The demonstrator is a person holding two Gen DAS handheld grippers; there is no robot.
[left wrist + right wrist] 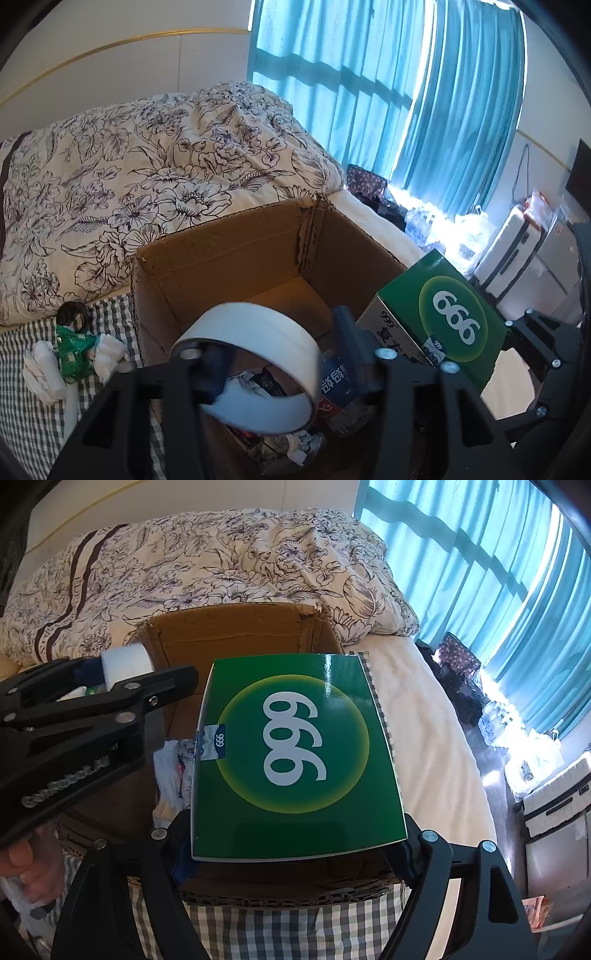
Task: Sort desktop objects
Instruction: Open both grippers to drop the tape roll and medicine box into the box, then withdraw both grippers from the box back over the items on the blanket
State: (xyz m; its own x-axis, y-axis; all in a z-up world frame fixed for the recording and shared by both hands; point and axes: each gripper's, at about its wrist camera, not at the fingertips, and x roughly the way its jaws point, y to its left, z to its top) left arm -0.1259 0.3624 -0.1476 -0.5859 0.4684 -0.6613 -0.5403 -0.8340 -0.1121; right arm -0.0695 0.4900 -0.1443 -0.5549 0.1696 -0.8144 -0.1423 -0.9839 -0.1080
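My left gripper (280, 354) is shut on a white tape roll (258, 325) and holds it over the open cardboard box (221, 240). The same roll (125, 662) shows in the right wrist view between the left gripper's fingers (173, 679), at the box's left wall. My right gripper (295, 838) is shut on a green carton printed "999" (295, 746), gripped by its two sides and held flat over the box (229, 624). From the left wrist view the carton (443, 314) hangs tilted at the box's right wall. A blue-labelled bottle (336, 384) and other small items lie inside the box.
The box stands on a checked cloth (280, 930) on a bed, with a floral quilt (147, 166) behind it. A green packet (74, 354) and white wads lie left of the box. A hand (26, 867) holds the left gripper. Blue curtains and a white suitcase (554, 805) are on the right.
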